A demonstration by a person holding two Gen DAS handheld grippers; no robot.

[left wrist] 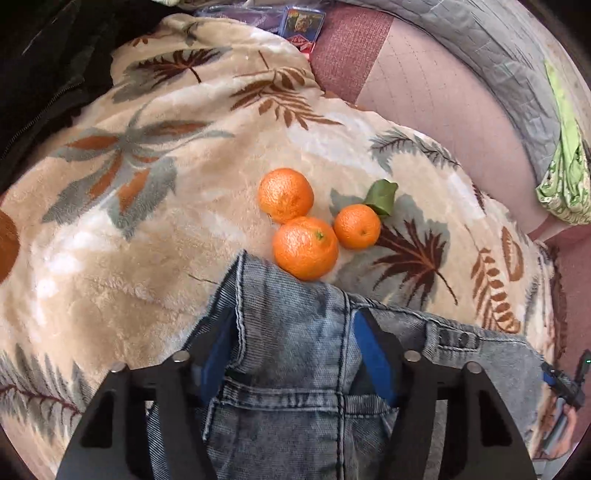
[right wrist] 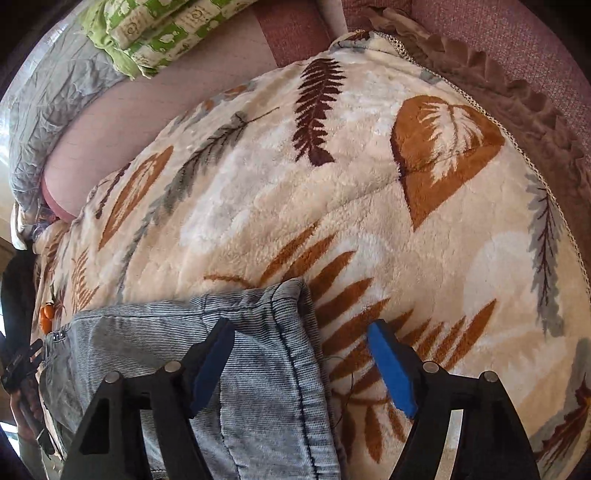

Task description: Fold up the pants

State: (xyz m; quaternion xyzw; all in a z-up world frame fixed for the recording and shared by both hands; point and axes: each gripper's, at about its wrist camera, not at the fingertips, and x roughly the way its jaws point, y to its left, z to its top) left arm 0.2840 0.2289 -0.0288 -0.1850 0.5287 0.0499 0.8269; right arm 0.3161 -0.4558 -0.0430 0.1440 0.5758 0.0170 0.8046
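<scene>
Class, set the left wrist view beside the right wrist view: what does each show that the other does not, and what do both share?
Only the left wrist view: the green leaf by the oranges, the jeans' waistband, a black garment and colourful packets.

Only the right wrist view: the blanket's brown ruffled border and the jeans' outer side seam.

Both: the jeans, leaf-print blanket, three oranges, green patterned cloth.

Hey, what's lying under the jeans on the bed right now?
The jeans lie on a cream leaf-print fleece blanket, with three oranges at their edge. Whatever lies beneath the denim itself is covered and cannot be seen.
</scene>
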